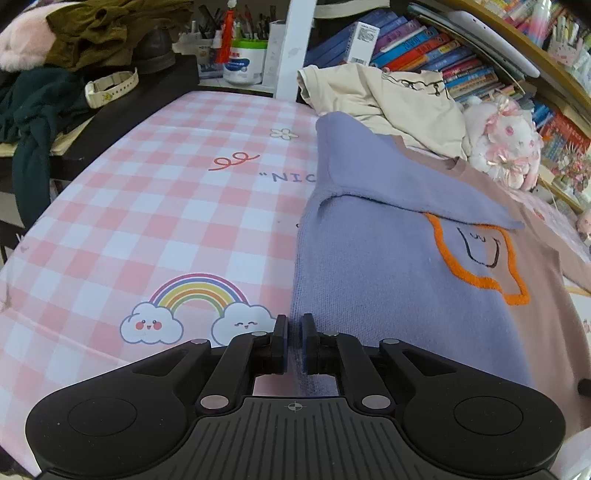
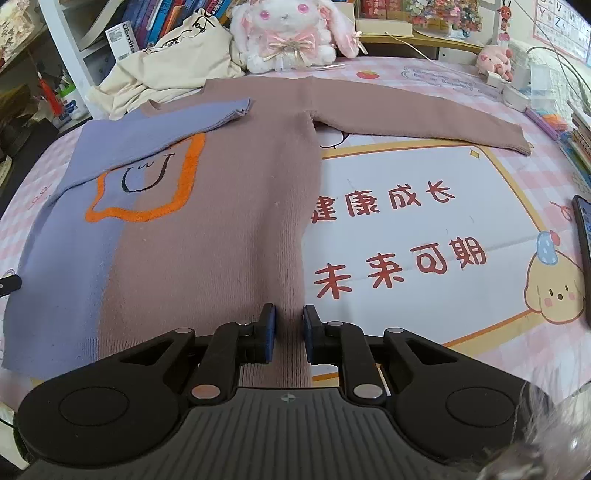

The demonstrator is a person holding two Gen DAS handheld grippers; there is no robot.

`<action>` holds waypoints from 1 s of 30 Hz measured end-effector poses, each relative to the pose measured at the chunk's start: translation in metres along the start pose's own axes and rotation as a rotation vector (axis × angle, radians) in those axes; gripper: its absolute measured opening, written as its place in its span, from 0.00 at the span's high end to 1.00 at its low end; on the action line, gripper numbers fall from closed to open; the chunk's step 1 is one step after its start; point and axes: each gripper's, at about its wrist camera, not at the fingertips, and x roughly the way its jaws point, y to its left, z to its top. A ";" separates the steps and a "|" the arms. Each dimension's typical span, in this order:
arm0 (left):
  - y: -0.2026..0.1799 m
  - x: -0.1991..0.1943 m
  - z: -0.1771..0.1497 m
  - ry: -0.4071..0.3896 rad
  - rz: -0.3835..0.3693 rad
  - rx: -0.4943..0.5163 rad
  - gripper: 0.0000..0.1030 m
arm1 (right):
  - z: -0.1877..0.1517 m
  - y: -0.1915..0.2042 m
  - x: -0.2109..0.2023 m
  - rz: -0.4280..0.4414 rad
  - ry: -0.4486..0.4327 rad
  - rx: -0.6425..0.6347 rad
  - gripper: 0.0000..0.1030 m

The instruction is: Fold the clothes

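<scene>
My left hand-held gripper has its jaws drawn nearly together, pinching the lower left edge of the sweater where the purple knit hangs over the pink checked mat on the desk. A thin strip of purple fabric shows between the blue pads. The sweater lies flat on the desk in front of me, purple down its left side and dusty pink across the rest, with an orange outlined patch and a black smile on the chest. Its purple sleeve is folded across the chest, the cuff ending near the collar. My right hand-held gripper is also closed down, its pads gripping a raised ridge of the pink knit at the hem near the sweater's right side. The pink sleeve is stretched out to the right over the mat's white panel with red characters. Behind the sweater sit a crumpled cream garment and a white and pink plush rabbit. A phone lies at the far right edge.
</scene>
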 end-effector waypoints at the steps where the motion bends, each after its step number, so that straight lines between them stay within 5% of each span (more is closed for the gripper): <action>1: -0.002 0.000 0.000 0.001 0.007 0.012 0.90 | 0.000 0.000 0.000 -0.004 0.000 0.001 0.83; 4: -0.010 -0.006 -0.002 -0.006 0.030 0.054 0.83 | -0.002 0.001 -0.003 -0.015 -0.007 0.009 0.72; 6: -0.017 -0.011 -0.004 -0.016 0.045 0.086 0.71 | -0.003 0.000 -0.008 -0.025 -0.030 0.020 0.54; 8: -0.024 -0.019 -0.007 -0.038 0.042 0.103 0.46 | -0.004 0.001 -0.015 -0.040 -0.058 0.025 0.39; 11: -0.034 -0.032 -0.012 -0.075 0.030 0.122 0.22 | -0.006 0.003 -0.023 -0.069 -0.093 0.015 0.19; 17: -0.052 -0.040 -0.022 -0.102 0.019 0.169 0.12 | -0.011 0.009 -0.032 -0.114 -0.122 -0.031 0.10; 30: -0.058 -0.031 -0.026 -0.056 0.020 0.107 0.11 | -0.008 -0.003 -0.028 -0.126 -0.100 -0.045 0.09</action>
